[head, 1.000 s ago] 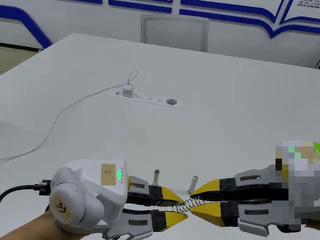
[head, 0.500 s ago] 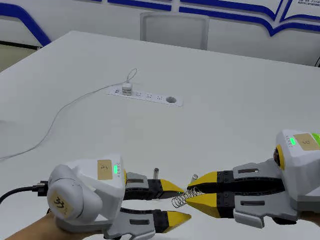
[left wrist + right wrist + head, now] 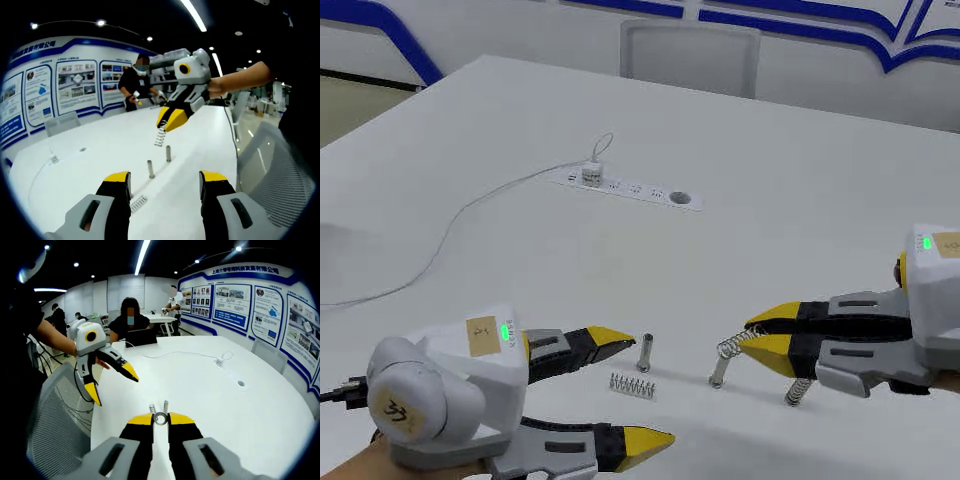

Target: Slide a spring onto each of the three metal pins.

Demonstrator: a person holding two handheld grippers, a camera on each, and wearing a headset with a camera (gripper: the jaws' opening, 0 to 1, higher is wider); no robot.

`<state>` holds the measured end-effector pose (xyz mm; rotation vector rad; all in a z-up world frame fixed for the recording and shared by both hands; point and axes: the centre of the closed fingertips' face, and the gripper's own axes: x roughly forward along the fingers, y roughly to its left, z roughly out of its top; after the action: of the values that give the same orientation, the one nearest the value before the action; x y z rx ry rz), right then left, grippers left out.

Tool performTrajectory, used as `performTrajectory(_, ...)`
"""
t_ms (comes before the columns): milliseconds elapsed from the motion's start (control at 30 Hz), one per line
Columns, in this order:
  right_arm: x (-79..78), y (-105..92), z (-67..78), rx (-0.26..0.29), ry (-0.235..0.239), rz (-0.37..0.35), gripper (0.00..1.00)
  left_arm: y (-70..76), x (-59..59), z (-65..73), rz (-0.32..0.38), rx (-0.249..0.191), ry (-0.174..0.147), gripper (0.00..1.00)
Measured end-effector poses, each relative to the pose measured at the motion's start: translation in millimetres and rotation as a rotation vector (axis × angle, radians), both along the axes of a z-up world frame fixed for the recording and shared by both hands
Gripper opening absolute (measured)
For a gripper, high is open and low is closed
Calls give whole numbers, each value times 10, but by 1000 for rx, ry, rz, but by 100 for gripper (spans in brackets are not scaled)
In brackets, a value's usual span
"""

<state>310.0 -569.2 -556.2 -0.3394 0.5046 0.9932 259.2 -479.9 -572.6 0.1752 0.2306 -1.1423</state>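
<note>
The right gripper (image 3: 752, 337) now holds the spring (image 3: 731, 346) alone, jaws narrow on its upper end; a second ago both grippers shared it. The coil hangs off its tips right over a pin (image 3: 718, 373), touching or just clear, I cannot tell. Under its jaws a second pin (image 3: 798, 391) already wears a spring. The left gripper (image 3: 636, 392) has let go and drawn back, jaws wide and empty. Between its tips lie a loose spring (image 3: 631, 385) and a bare pin (image 3: 645, 352). The handover looks done, and seating the coil comes next.
</note>
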Motion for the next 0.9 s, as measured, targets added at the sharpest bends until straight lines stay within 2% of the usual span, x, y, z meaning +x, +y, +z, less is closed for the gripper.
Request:
performTrajectory(100, 97, -77, -110, -38, 24, -53, 10, 57, 13, -6, 36, -7, -2, 62)
performTrajectory(233, 211, -125, -214, -62, 40, -110, 11, 120, 4, -36, 59, -8, 16, 66)
performTrajectory(267, 246, -134, -255, -56, 61, -122, 11, 144, -5, -50, 61, -7, 14, 66)
performTrajectory(367, 278, -105, -311, -57, 76, -117, 11, 210, -1, -88, 74, 3, 32, 69)
performTrajectory(533, 314, -89, -410, -91, 95, -117, 11, 279, 51, -56, 114, -13, 37, 75)
performTrajectory(600, 317, -81, -426, -85, 114, -118, 11, 280, 61, -43, 120, -18, 38, 77)
performTrajectory(700, 329, -100, -477, -120, 119, -117, 11, 276, 68, -47, 118, -17, 37, 78)
performTrajectory(900, 353, -89, -504, -136, 130, -116, 11, 277, 85, -55, 125, -25, 43, 80)
